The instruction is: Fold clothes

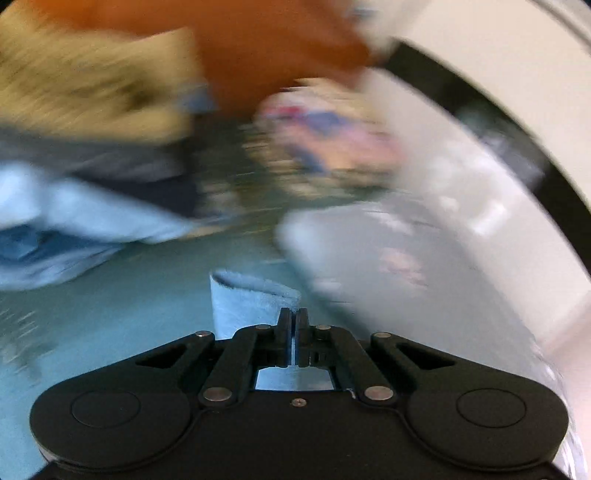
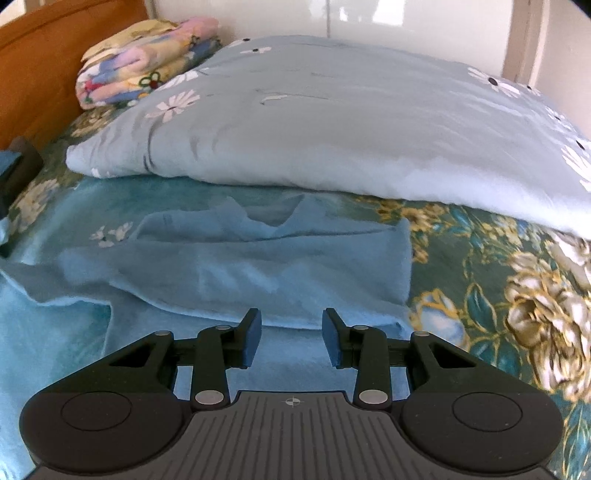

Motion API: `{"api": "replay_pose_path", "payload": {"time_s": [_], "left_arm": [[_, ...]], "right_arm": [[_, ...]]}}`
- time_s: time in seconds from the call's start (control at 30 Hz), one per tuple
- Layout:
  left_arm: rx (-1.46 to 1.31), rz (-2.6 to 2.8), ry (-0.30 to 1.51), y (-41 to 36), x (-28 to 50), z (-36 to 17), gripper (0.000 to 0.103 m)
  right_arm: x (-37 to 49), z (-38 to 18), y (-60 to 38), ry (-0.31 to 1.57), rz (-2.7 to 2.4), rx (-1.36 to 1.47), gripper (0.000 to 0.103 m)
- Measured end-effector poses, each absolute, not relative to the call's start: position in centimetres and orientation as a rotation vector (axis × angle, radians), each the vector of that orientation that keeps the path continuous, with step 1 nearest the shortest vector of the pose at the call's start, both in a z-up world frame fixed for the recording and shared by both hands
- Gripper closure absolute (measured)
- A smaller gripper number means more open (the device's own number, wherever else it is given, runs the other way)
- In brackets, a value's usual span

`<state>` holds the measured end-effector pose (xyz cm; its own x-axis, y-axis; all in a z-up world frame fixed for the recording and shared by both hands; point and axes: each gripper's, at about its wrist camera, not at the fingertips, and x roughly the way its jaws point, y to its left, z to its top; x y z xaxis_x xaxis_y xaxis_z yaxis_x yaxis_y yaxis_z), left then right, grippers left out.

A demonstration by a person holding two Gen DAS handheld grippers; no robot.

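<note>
A light blue fleece garment (image 2: 236,266) lies partly folded on the floral bedsheet (image 2: 517,295). My right gripper (image 2: 291,325) is open and empty, just above the garment's near edge. My left gripper (image 1: 293,317) is shut on a fold of the light blue garment (image 1: 251,299), which stands up in front of the jaws. The left wrist view is heavily motion-blurred. More light blue cloth (image 1: 74,221) shows at its left.
A large pale blue daisy-print quilt (image 2: 332,122) lies folded across the back of the bed. A folded floral blanket (image 2: 144,70) sits by the orange headboard (image 2: 33,66). A white wall (image 2: 369,18) stands behind. A dark object (image 2: 22,166) is at the left edge.
</note>
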<state>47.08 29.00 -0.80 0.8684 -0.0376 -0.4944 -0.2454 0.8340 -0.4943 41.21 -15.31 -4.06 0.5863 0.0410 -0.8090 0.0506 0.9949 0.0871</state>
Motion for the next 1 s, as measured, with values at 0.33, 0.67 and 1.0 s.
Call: {"api": "replay_pose_path", "payload": {"time_s": [0.33,0.67,1.0], "left_arm": [[-0.425,-0.373,0.502,10.9,49.1,1.9,0.103],[-0.305,-0.571,0.805,-3.1,47.5,-6.9,0.103],[-0.22,-0.546,0.931,-2.9,46.9,-9.4,0.083]], "right_arm": [[38.6,-4.3,-19.7,0.924,-0.056,0.17,0.07],[36.3,-5.6,-26.1,0.93,-0.139,0.242,0.07],[37.6,-6.9,-28.1,0.942,-0.089,0.249,0.07]]}}
